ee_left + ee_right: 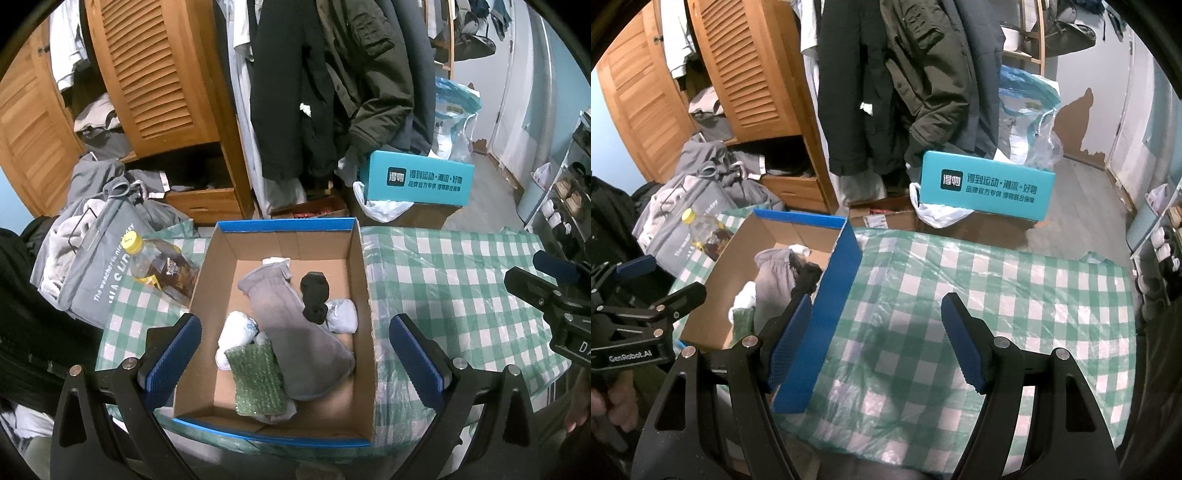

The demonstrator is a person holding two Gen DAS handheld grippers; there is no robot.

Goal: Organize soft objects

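I hold my left gripper point(295, 354) released, fingers spread wide on either side of the cardboard box point(364, 295) at centre frame, probably because the soft things seem already gathered inside. My right gripper point(877, 345) is also released and grasps nothing, hovering over the bare checked tablecloth point(1015, 295), its left finger near the box's blue outer wall. The box holds a long grey sock point(295, 332), a black sock point(314, 295) touching it, white socks point(236, 332), and a green sponge-like pad point(255, 380) at lower centre.
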